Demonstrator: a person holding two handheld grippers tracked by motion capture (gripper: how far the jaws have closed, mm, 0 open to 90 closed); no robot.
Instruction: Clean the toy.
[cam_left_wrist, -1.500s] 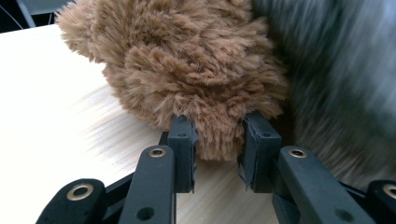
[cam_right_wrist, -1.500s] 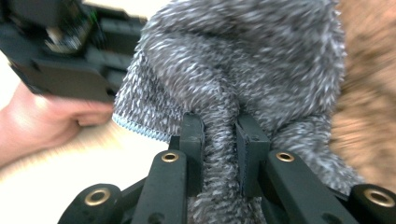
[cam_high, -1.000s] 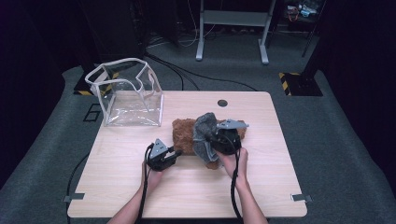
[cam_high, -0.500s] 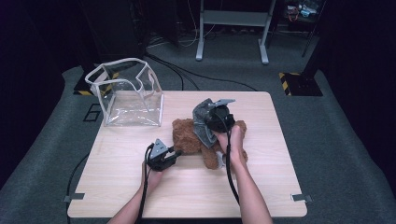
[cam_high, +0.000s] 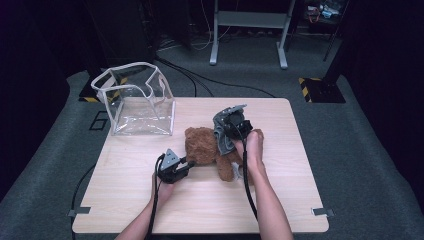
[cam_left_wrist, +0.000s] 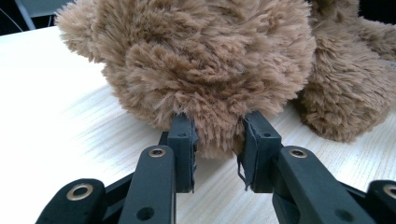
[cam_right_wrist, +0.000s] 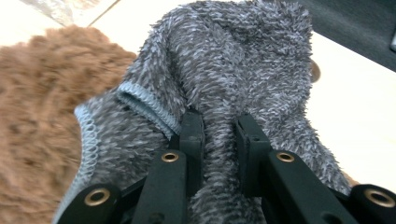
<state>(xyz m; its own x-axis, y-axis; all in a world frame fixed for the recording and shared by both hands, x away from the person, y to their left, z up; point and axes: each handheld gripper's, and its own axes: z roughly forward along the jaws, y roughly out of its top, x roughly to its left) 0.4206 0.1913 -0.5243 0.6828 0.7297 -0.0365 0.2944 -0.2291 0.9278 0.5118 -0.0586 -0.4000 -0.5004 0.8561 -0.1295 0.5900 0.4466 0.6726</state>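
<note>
The teddy bear (cam_high: 205, 147) lay near the middle of the table (cam_high: 125, 200), to the right of the clear bag (cam_high: 136, 102) at the far left. The left gripper (cam_left_wrist: 217, 140) had its jaws pinched on a tuft of the bear's brown fur at its near side. The right gripper (cam_right_wrist: 219, 133) had its jaws clamped on a fold of the grey cloth (cam_right_wrist: 233, 60), which draped over the bear's right side.

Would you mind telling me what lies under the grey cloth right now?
The grey cloth, pinched by the right gripper, drapes over the brown teddy bear on the table. The covered part of the bear is hidden.
</note>
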